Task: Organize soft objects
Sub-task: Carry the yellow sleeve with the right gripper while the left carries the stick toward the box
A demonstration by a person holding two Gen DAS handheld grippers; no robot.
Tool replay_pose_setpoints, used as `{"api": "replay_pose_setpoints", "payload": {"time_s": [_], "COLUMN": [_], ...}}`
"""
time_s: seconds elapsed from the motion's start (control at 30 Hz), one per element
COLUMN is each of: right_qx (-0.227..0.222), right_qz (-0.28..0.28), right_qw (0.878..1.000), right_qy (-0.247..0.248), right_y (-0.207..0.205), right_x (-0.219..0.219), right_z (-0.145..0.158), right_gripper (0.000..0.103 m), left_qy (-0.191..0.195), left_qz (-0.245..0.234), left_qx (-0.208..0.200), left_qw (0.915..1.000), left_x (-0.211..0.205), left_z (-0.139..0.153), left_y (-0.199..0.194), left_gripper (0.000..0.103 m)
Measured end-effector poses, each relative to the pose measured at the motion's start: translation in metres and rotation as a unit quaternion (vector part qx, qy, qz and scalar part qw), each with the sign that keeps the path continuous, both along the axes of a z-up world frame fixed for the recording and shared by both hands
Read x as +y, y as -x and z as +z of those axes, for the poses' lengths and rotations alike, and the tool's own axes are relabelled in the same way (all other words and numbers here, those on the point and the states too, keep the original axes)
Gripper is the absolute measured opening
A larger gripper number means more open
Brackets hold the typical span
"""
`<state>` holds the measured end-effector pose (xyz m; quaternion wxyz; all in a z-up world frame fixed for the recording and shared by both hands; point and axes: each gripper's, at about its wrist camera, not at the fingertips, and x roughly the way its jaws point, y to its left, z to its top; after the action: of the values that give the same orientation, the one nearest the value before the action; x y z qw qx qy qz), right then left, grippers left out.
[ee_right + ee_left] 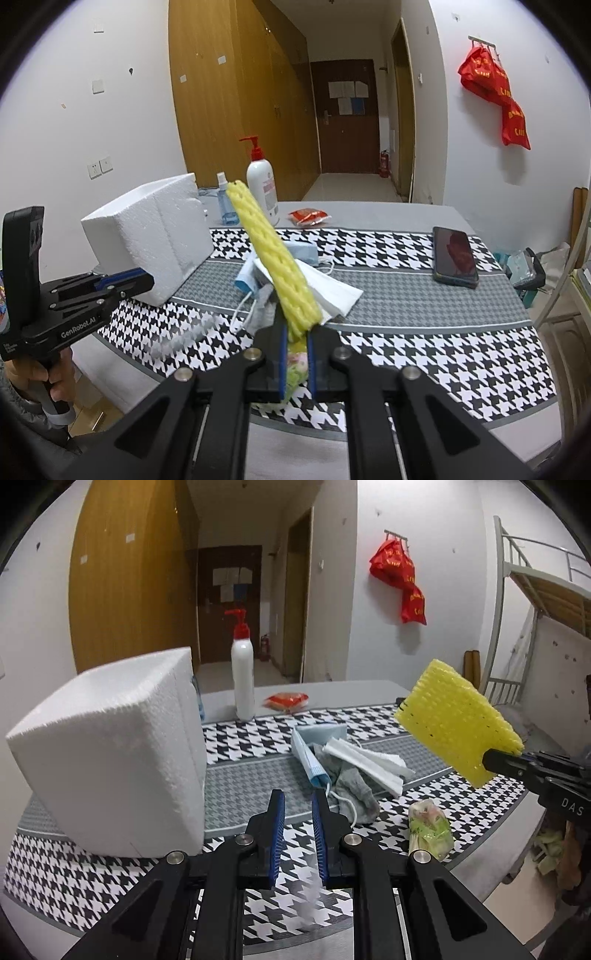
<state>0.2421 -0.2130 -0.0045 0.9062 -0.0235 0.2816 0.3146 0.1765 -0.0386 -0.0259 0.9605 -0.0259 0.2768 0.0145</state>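
My right gripper is shut on a yellow foam net sleeve and holds it up above the table; the sleeve also shows in the left wrist view, with the right gripper at its lower corner. My left gripper is open and empty, low over the table beside a white foam box; it also shows in the right wrist view. A pile of face masks and a grey sock lies on the houndstooth mat.
A white pump bottle and a red packet stand at the back. A green wrapped packet lies near the front edge. A phone lies at the right, a blue spray bottle behind the foam box.
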Motion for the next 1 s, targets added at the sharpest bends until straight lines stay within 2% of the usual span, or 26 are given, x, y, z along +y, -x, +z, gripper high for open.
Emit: {"api": "replay_pose_setpoints", "payload": {"time_s": [0.03, 0.3, 0.37, 0.43, 0.5, 1.0], "right_qx": [-0.001, -0.006, -0.006, -0.003, -0.001, 0.016], "right_qz": [-0.001, -0.010, -0.012, -0.016, -0.016, -0.034], "right_qw": [1.000, 1.000, 1.000, 1.000, 1.000, 0.999], "right_qy": [-0.001, -0.009, -0.013, -0.013, -0.011, -0.014], "right_y": [0.001, 0.011, 0.014, 0.015, 0.018, 0.026], "right_x": [0.001, 0.010, 0.011, 0.011, 0.012, 0.001], "right_z": [0.001, 0.002, 0.001, -0.001, -0.003, -0.015], "right_gripper": [0.011, 0.011, 0.011, 0.011, 0.011, 0.011], "left_qy": [-0.001, 0.006, 0.012, 0.004, -0.002, -0.006], "left_qz": [-0.003, -0.042, -0.055, -0.069, -0.081, -0.141], "left_qx": [-0.002, 0.031, 0.042, 0.048, 0.045, 0.106], "left_qw": [1.0000, 0.9986, 0.9975, 0.9965, 0.9957, 0.9844], "left_x": [0.001, -0.003, -0.007, -0.016, -0.024, -0.052], "left_z": [0.001, -0.017, -0.022, -0.028, -0.031, -0.067], "left_y": [0.001, 0.002, 0.001, 0.002, 0.004, -0.008], "left_gripper": [0.011, 0.011, 0.019, 0.044, 0.052, 0.052]}}
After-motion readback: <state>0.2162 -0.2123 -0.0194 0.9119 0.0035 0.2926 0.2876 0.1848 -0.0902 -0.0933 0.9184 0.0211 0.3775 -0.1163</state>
